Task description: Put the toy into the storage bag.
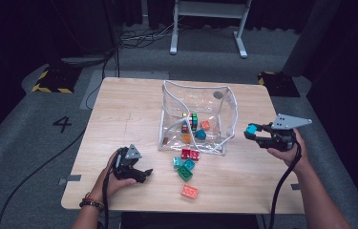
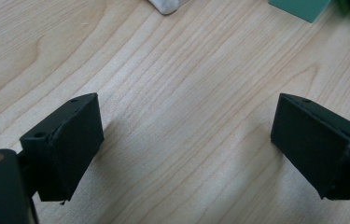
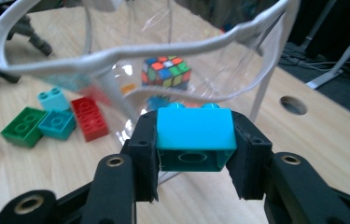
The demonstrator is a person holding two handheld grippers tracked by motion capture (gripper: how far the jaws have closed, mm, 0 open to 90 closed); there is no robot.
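A clear plastic bag (image 1: 224,102) with a white rim stands open on the wooden table (image 1: 129,109). Inside it lie a colour cube (image 1: 194,121) and a few bricks. To the right of the bag, off the table, my right gripper (image 1: 253,134) is shut on a cyan brick (image 1: 251,129). In the right gripper view the cyan brick (image 3: 195,133) sits studs up between the pads, just before the bag's rim (image 3: 116,58). My left gripper (image 1: 142,174) rests at the front left of the table. Its fingers (image 2: 65,144) stand wide apart over bare wood.
Loose bricks lie in front of the bag: red (image 1: 190,154), teal (image 1: 187,164), green (image 1: 184,172) and, nearer the front edge, salmon (image 1: 189,192). A round hole (image 3: 293,105) shows in the tabletop behind the bag. A white desk frame (image 1: 207,21) stands on the floor beyond the table.
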